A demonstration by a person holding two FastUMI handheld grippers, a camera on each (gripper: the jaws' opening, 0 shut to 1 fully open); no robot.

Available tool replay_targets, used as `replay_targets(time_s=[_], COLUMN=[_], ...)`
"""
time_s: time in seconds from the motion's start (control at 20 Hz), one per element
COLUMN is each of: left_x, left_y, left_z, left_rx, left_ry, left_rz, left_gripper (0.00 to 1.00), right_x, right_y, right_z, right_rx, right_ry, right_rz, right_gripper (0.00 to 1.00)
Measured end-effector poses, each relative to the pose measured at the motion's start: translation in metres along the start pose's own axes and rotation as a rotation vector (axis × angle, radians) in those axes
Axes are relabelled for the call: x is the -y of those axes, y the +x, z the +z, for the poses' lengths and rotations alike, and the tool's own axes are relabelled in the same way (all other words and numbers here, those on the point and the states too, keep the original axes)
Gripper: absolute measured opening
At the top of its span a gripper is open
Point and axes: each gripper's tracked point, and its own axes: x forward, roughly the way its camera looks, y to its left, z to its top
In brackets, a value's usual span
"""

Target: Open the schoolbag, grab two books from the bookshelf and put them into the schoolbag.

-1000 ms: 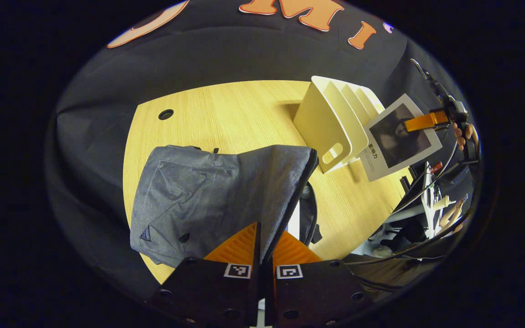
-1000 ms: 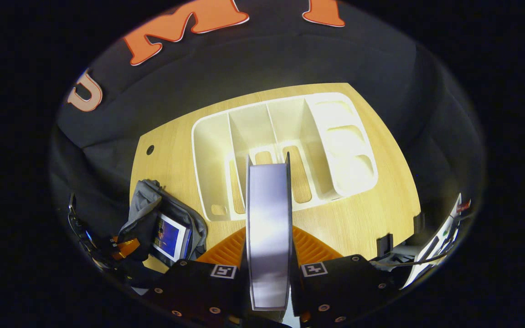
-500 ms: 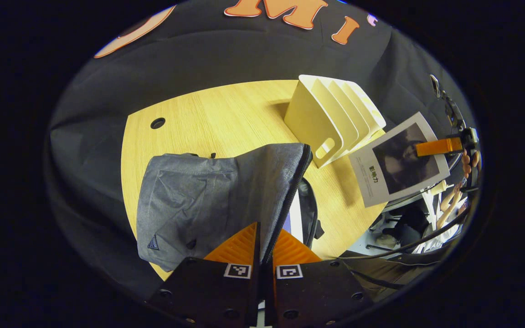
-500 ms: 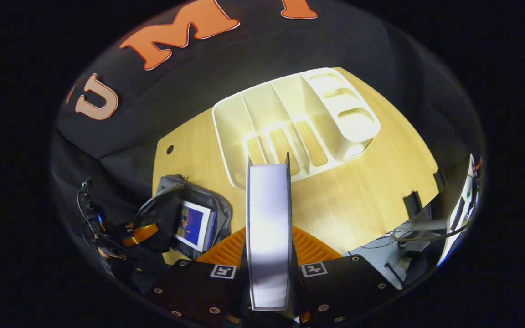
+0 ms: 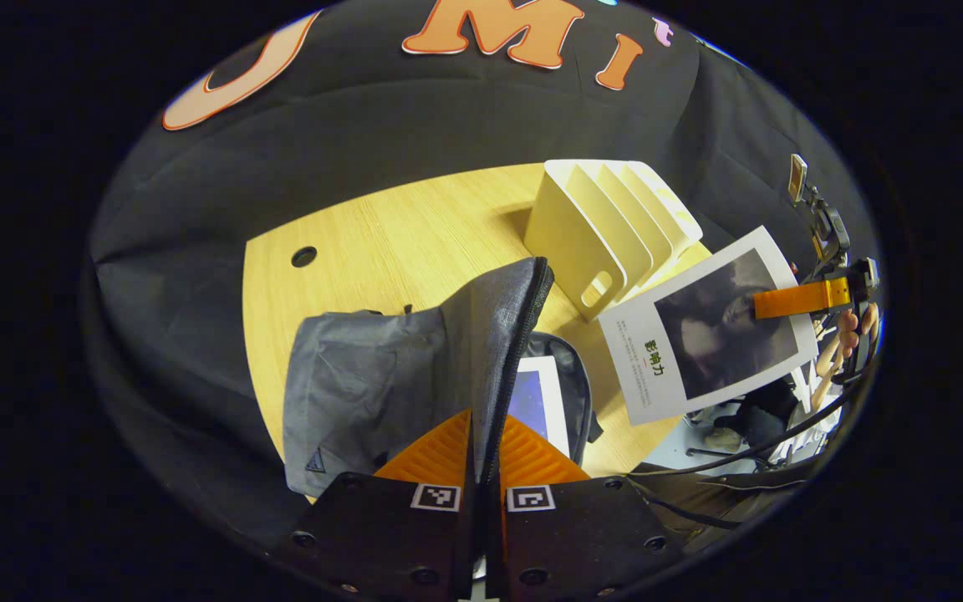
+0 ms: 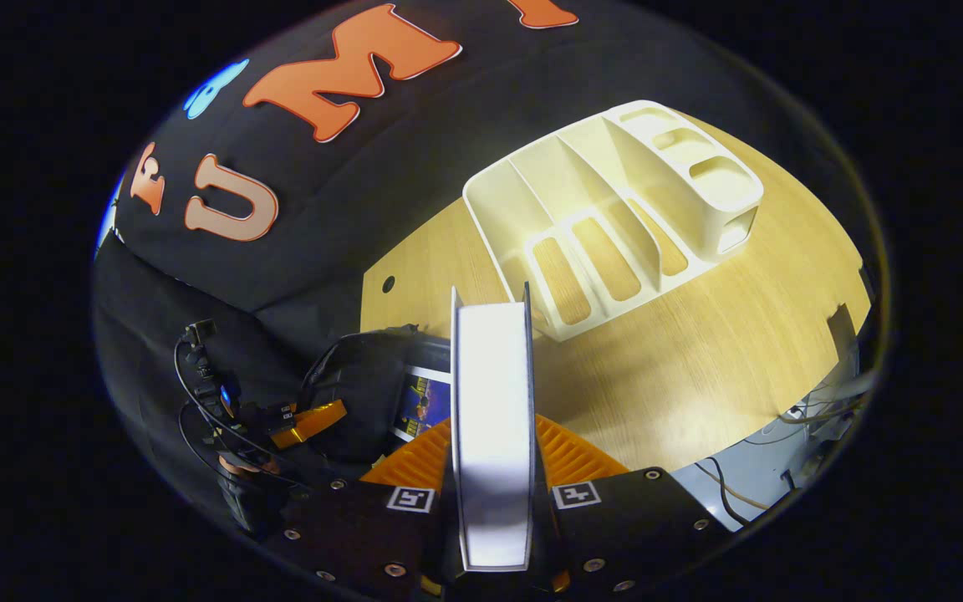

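**Second book carried toward the open schoolbag**

Since one second ago, the book (image 5: 705, 324) in my right gripper (image 5: 792, 298) has travelled from beside the bookshelf (image 5: 607, 230) toward the schoolbag (image 5: 415, 368); in the left gripper view it now hangs lower, at about 3 o'clock, above the table edge. In the right gripper view the bookshelf has shifted up toward 1 o'clock and the bag has come closer to centre.

Left gripper (image 5: 482, 443): fingers closed on the zipper edge of the bag's grey flap, which is lifted so the opening stands exposed. A first book (image 5: 542, 401), blue-covered, lies inside the bag, at 5 o'clock of the flap.

Right gripper (image 6: 494, 451): both fingers press on the second book (image 6: 491, 435), seen edge-on and upright between them. In this view the schoolbag (image 6: 364, 385) sits at 8 o'clock, the first book (image 6: 423, 405) visible within, and the left gripper (image 6: 308, 420) holds the bag's rim.

Bookshelf (image 6: 615, 201): white, compartments vacant, standing on the wooden table (image 6: 699, 368) well apart from the bag.
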Motion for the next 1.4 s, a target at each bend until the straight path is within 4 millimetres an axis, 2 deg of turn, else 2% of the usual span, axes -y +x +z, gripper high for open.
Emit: replay_targets(time_s=[0.2, 0.45, 0.7, 0.85, 0.95, 1.05, 1.2, 1.4], left_x=[-0.002, 0.000, 0.004, 0.011, 0.015, 0.020, 0.027, 0.038], left_y=[-0.002, 0.000, 0.000, 0.002, 0.003, 0.002, -0.002, 0.002], left_z=[0.005, 0.009, 0.012, 0.015, 0.015, 0.017, 0.019, 0.018], left_rx=[0.021, 0.038, 0.049, 0.048, 0.045, 0.055, 0.069, 0.076], left_ry=[0.000, -0.022, -0.024, -0.039, -0.038, -0.030, -0.016, -0.025], left_rz=[0.007, 0.011, 0.023, 0.023, 0.032, 0.036, 0.037, 0.037], left_gripper=[0.06, 0.06, 0.06, 0.06, 0.06, 0.06, 0.06, 0.06], right_x=[-0.024, -0.033, -0.054, -0.074, -0.081, -0.090, -0.096, -0.112], right_y=[0.022, 0.078, 0.112, 0.143, 0.173, 0.191, 0.206, 0.233], right_z=[-0.005, -0.022, -0.040, -0.049, -0.064, -0.067, -0.073, -0.076], right_rx=[0.003, -0.063, -0.067, -0.078, -0.088, -0.066, -0.042, -0.017], right_ry=[0.016, 0.154, 0.187, 0.234, 0.264, 0.309, 0.304, 0.301], right_rz=[0.111, 0.224, 0.327, 0.387, 0.400, 0.425, 0.443, 0.447], right_gripper=[0.37, 0.37, 0.36, 0.37, 0.36, 0.37, 0.36, 0.39])
